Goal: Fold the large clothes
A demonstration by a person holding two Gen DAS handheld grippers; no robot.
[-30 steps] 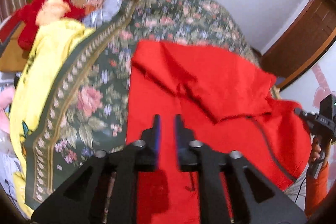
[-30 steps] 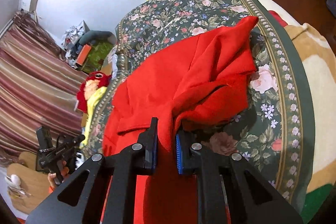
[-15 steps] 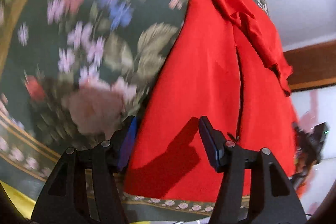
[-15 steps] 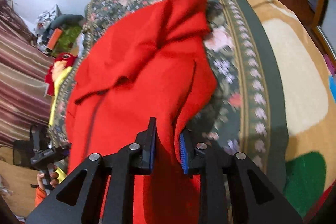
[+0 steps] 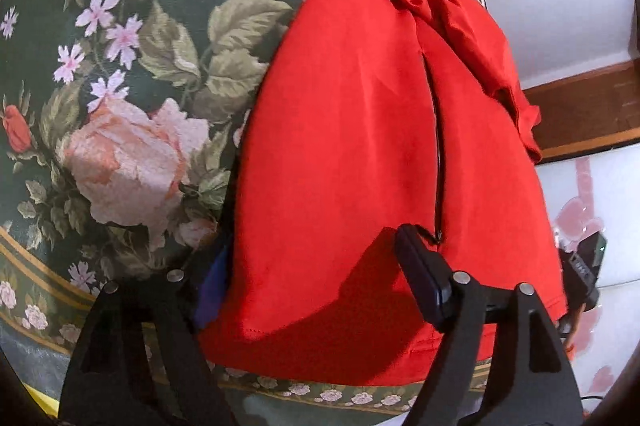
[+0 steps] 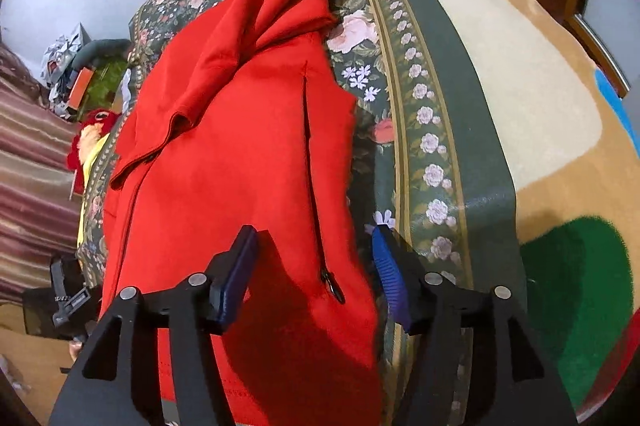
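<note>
Fabric fills both views: a red jacket (image 5: pixel 352 130) lies spread on the floral bedspread (image 5: pixel 120 74) of a bed. We hold the left gripper (image 5: pixel 316 266) low over the jacket's near hem, its jaws wide apart; the left finger sits at the garment's left edge, partly behind the cloth, and the right finger rests above the red surface, close to the lower end of a dark pocket zipper (image 5: pixel 438 162) that runs away ahead of the jaws. A loosely folded sleeve (image 5: pixel 452 10) lies across the far part of the jacket, ahead and to the right of those jaws.

We hold the right gripper (image 6: pixel 312 258) over the jacket (image 6: pixel 240 154) too, its jaws also spread wide and clamped on nothing. The right edge of the garment runs between the two blue pads (image 6: pixel 386 266); a zipper pull (image 6: pixel 334 286) lies between the jaws, near their base. The left finger hovers over the red cloth, the right one over the bedspread (image 6: pixel 420 130). Beyond the bedspread's border, to the right of these jaws, lies a tan blanket (image 6: pixel 540 114) with green and blue patches. Far left of the jaws we see the other gripper's handle (image 6: pixel 60 302).
</note>
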